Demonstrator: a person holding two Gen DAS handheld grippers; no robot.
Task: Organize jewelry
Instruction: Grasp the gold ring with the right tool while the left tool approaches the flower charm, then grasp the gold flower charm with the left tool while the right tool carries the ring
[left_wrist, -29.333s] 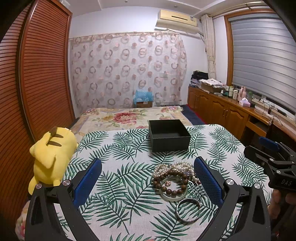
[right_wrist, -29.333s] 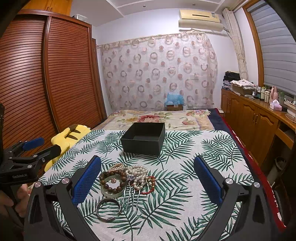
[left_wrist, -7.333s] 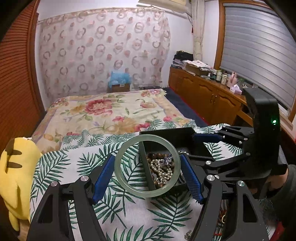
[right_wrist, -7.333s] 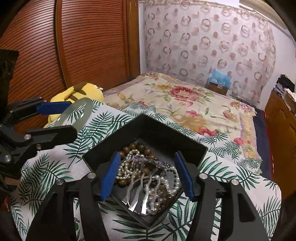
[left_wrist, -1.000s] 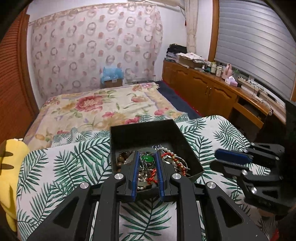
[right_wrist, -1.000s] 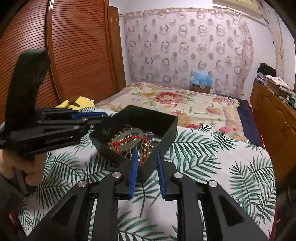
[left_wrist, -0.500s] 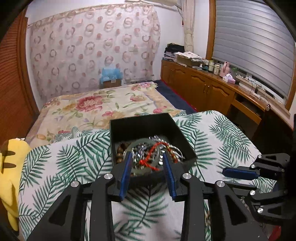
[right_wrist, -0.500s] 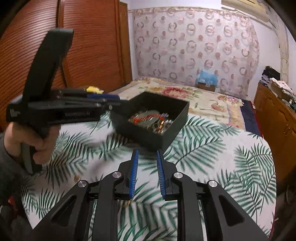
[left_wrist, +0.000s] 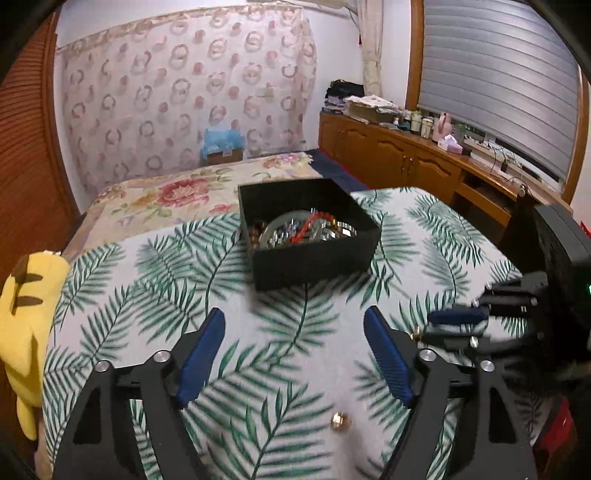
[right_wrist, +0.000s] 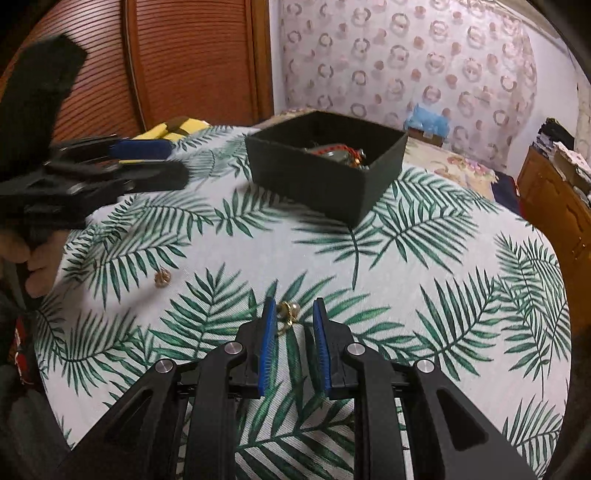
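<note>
A black box (left_wrist: 314, 258) (right_wrist: 325, 184) holding beads, a pale bangle and a red string stands on the leaf-print cloth. My left gripper (left_wrist: 295, 332) (right_wrist: 144, 158) hovers over the cloth in front of the box. Its jaws are opening wide with nothing between them. A small gold piece (left_wrist: 337, 421) (right_wrist: 162, 277) lies on the cloth under it. My right gripper (right_wrist: 293, 332) (left_wrist: 458, 319) is low over the cloth, its blue pads a narrow gap apart. A gold earring with a pearl (right_wrist: 288, 312) lies between its tips, untouched by the pads.
A yellow plush toy (left_wrist: 22, 314) sits at the cloth's left edge. Beyond the box are a flowered bedspread (left_wrist: 177, 199) and a curtain. Wooden cabinets (left_wrist: 399, 162) run along the right wall, and a slatted wooden door (right_wrist: 177, 62) stands on the left.
My left gripper drew back from the box and its jaws spread wide. The right gripper came down toward the cloth until the gold earring lay at its tips.
</note>
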